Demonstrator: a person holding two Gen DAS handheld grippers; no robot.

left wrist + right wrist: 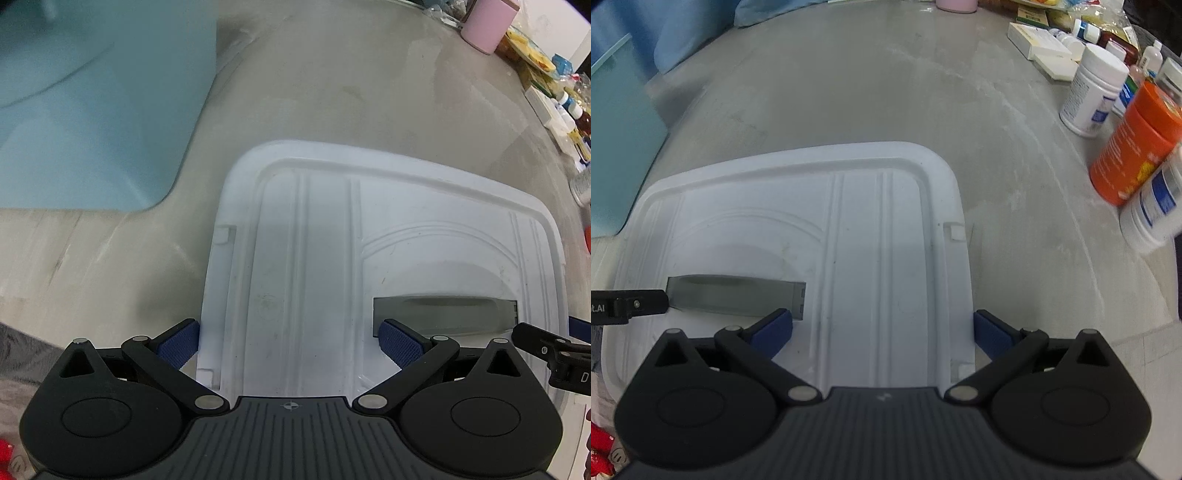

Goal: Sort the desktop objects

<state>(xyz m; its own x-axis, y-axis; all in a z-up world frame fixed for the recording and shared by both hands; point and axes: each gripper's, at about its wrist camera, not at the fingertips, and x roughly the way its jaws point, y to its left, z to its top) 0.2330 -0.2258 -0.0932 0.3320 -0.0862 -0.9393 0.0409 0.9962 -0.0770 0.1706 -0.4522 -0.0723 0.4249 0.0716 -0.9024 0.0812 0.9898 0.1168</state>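
A white plastic box lid [314, 258] with a grey recessed handle [443, 314] lies on the grey table; it also shows in the right wrist view [849, 240], handle [738, 295] at its left. My left gripper [291, 343] is open, with one blue pad [177, 345] outside the lid's left edge and the other pad [400, 345] by the handle. My right gripper [882, 336] is open, with one pad [774, 336] by the handle and the other pad [991, 338] outside the lid's right edge.
A blue mat [92, 110] lies at the left. A pink cup [487, 26] stands at the back. Bottles stand at the right: an orange one [1134, 144], white ones [1089, 92], with small boxes [1038, 44] behind. Something red [5, 454] lies near left.
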